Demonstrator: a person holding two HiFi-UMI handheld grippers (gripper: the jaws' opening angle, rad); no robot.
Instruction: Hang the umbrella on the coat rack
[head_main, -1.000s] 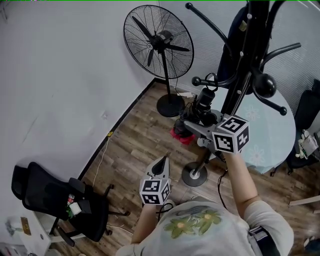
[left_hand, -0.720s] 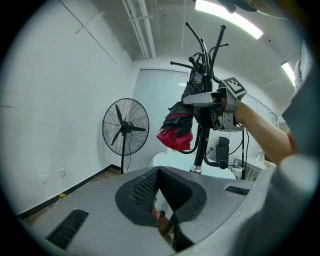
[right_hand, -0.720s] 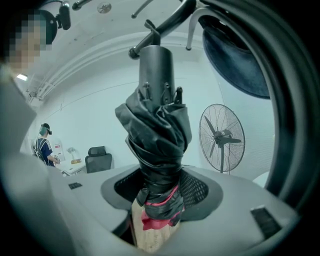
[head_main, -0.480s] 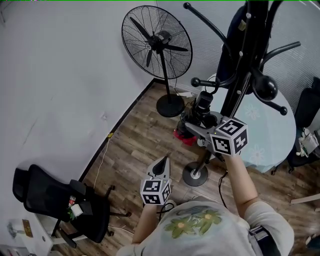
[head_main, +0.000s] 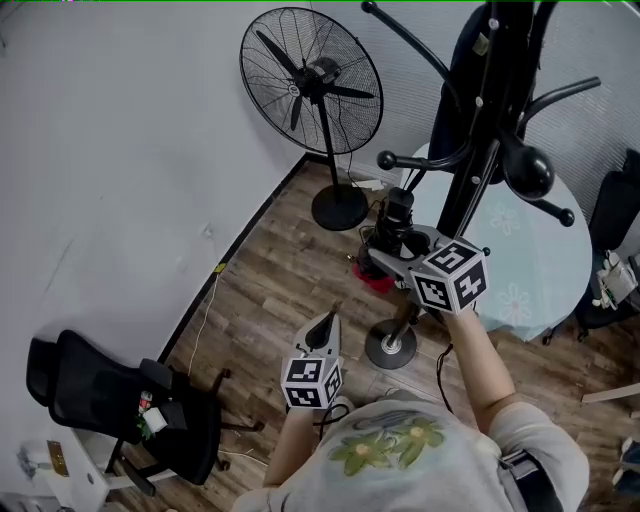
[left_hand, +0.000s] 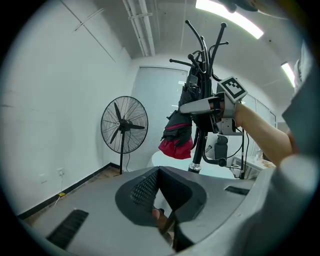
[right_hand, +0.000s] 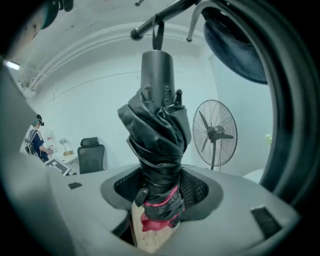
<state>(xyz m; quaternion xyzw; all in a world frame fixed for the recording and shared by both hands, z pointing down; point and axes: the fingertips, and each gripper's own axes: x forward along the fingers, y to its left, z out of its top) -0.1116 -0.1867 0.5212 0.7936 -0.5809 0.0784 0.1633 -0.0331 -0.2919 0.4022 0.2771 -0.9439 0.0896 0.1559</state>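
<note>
My right gripper (right_hand: 157, 194) is clenched on the folded black umbrella (right_hand: 157, 135). Both pads press the lower part of the bundled canopy, where a red edge shows. The umbrella stands upright out of my jaws, with its thick black handle at the top. Above the handle, its strap (right_hand: 159, 31) runs up to a knob-tipped hook arm (right_hand: 165, 14) of the coat rack and seems to loop over it.

From the head view, the same gripper (head_main: 388, 248) sits just in front of the coat rack's pole (head_main: 480, 130). The umbrella (head_main: 397, 215) rises from it toward the hook just above.

My left gripper (left_hand: 162, 220) is closed with nothing in it. It is held low and well back from the rack, and the right gripper (left_hand: 200, 106) and the umbrella (left_hand: 177, 137) lie ahead of it and higher.

A black pedestal fan (right_hand: 215, 132) stands beyond my right jaws, off to the right. A round table with a pale cloth (head_main: 530, 260) lies behind the rack.
</note>
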